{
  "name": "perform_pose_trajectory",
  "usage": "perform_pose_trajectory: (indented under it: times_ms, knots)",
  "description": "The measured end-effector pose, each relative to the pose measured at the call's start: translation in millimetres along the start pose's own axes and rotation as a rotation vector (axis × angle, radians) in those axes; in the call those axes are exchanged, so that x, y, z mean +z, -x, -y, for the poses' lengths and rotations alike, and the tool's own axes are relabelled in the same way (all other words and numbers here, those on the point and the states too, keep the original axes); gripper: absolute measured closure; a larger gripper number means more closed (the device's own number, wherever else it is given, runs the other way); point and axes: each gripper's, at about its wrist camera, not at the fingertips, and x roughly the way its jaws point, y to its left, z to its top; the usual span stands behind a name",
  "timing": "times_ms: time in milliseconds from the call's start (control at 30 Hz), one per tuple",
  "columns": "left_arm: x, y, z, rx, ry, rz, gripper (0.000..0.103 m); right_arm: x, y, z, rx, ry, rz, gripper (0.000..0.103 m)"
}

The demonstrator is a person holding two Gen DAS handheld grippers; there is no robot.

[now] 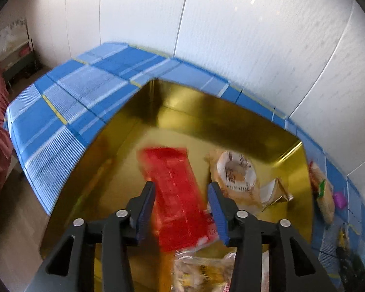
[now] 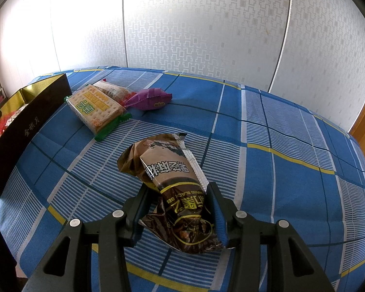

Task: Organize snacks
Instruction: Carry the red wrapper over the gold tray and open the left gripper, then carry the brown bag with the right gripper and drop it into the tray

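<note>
The left gripper's (image 1: 182,209) fingers stand apart, clear of the red snack packet (image 1: 175,202) lying in the gold box (image 1: 231,121), beside a tan biscuit pack (image 1: 236,175). The right gripper (image 2: 180,209) is clamped on a brown sesame snack bag (image 2: 175,194) over the blue checked tablecloth (image 2: 292,158), while a cracker pack (image 2: 97,109) lies by the box's outer wall.
</note>
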Motion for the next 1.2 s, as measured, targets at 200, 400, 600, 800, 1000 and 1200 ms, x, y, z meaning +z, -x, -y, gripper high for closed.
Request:
perform_pose_trajectory:
  times_ms: [200,400,600,800,1000,1200]
  knots:
    - [-19,2,0,0.043,-0.019,0.011,0.056,0,0,0,-0.001,-0.005,0.000,0.056]
    - [-41,18,0,0.095,-0.043,0.032,0.056,0,0,-1,-0.008,-0.003,0.001,0.056]
    - [-55,39,1,0.114,-0.065,0.060,0.056,0,-1,-3,-0.019,-0.001,0.001,0.057]
    - [-65,61,6,0.108,-0.090,0.102,0.056,-1,-1,-4,-0.035,-0.018,0.003,0.057]
    - [-70,76,6,0.107,-0.116,0.139,0.056,-2,1,-10,-0.064,-0.026,0.004,0.059]
    - [-75,80,2,0.098,-0.114,0.140,0.056,3,2,-21,-0.087,0.006,-0.032,0.063]
